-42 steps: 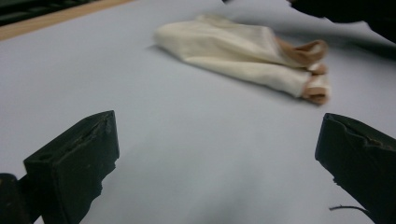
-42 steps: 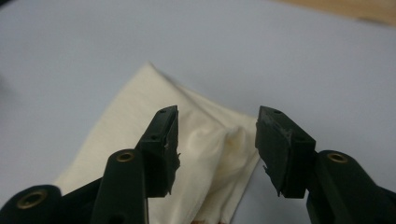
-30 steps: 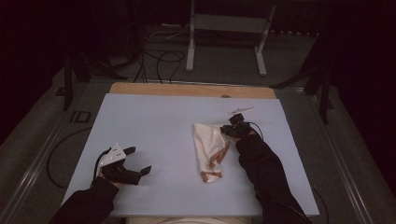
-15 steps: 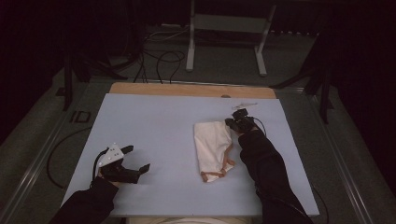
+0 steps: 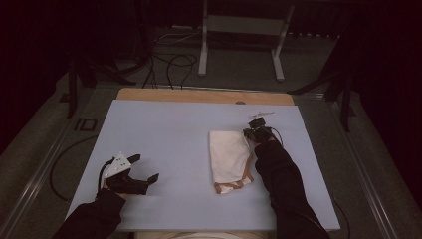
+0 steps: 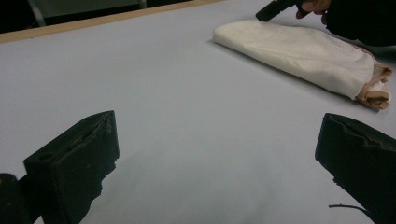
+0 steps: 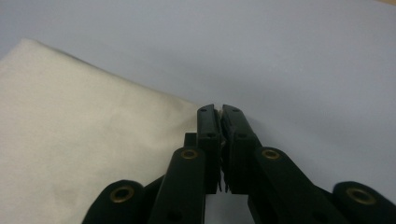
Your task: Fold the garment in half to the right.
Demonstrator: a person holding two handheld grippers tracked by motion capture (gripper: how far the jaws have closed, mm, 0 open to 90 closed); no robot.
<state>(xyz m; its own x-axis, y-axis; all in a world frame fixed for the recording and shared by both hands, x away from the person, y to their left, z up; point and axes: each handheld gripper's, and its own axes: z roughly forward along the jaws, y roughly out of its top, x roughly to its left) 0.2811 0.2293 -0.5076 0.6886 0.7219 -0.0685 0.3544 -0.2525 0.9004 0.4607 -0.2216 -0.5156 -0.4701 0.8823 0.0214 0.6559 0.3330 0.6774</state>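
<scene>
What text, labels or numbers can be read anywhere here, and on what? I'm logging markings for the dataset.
None can be read.
The folded white cloth, the pale blue table cover and the grey plate on the left gripper bear no print.
The right gripper, pinched on the cloth's corner, shows only brass rivets.

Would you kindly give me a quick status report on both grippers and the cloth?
Left gripper open, idle on the mat. Right gripper shut on far corner of folded white cloth. Cloth flat on blue mat. Nothing in the way.

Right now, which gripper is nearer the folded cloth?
Right. The right gripper is shut on the far right corner of the cloth; the left gripper sits open, apart, near the table's front left.
</scene>
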